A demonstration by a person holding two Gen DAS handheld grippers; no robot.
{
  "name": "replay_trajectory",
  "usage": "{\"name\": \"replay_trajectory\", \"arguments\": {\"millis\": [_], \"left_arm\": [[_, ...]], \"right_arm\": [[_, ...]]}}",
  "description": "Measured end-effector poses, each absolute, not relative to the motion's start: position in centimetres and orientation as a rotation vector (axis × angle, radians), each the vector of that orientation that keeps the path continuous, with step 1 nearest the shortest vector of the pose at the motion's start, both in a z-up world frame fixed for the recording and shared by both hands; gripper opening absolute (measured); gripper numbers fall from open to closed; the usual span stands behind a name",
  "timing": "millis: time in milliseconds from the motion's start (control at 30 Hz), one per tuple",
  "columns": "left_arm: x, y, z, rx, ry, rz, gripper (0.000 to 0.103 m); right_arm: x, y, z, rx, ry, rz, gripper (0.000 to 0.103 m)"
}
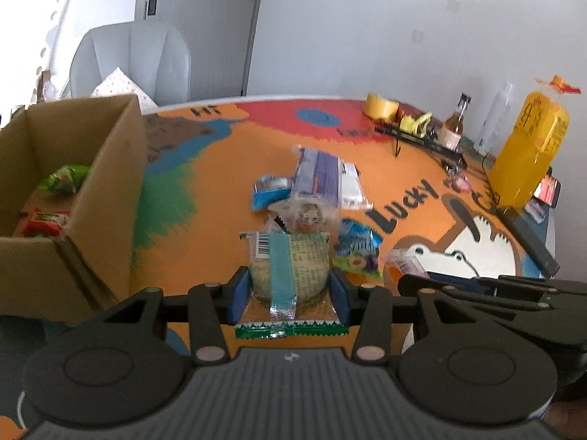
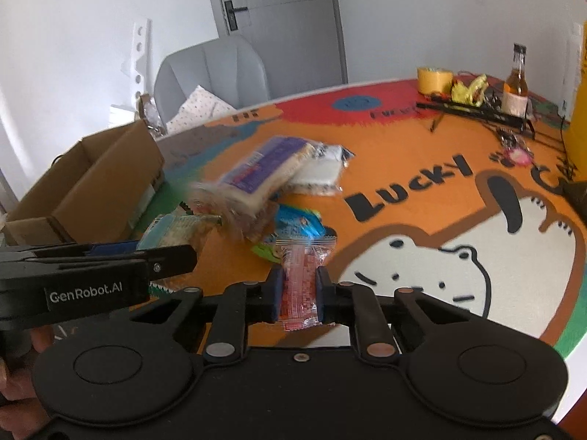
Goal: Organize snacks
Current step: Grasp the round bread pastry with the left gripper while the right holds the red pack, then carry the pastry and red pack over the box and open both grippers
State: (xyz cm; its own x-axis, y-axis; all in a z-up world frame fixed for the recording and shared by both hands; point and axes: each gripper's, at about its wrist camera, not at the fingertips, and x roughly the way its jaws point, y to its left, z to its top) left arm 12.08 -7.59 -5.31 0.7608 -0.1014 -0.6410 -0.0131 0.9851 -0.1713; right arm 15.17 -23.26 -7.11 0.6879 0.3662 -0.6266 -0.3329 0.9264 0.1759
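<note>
My left gripper is shut on a clear-wrapped round cake packet with a teal stripe and a green zigzag edge. My right gripper is shut on a red-and-white snack packet. A pile of snacks lies mid-table: a purple-labelled bread pack, a white packet, a blue packet. The open cardboard box stands at the left, with green and red snack packs inside. The left gripper also shows in the right wrist view.
A round table with an orange "Lucky" cartoon mat. At the far right stand a yellow tape roll, a glass bottle, a black rack and a yellow-bagged item. A grey chair is behind the table.
</note>
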Motion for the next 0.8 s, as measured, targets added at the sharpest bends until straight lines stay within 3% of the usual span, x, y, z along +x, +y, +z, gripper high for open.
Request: {"name": "replay_trajectory", "arguments": {"millis": [800], "left_arm": [[10.2, -1.8, -0.1, -0.191, 0.589, 0.058, 0.045]], "right_arm": [[15.8, -19.2, -2.3, 0.074, 0.578, 0.492, 0.016]]}}
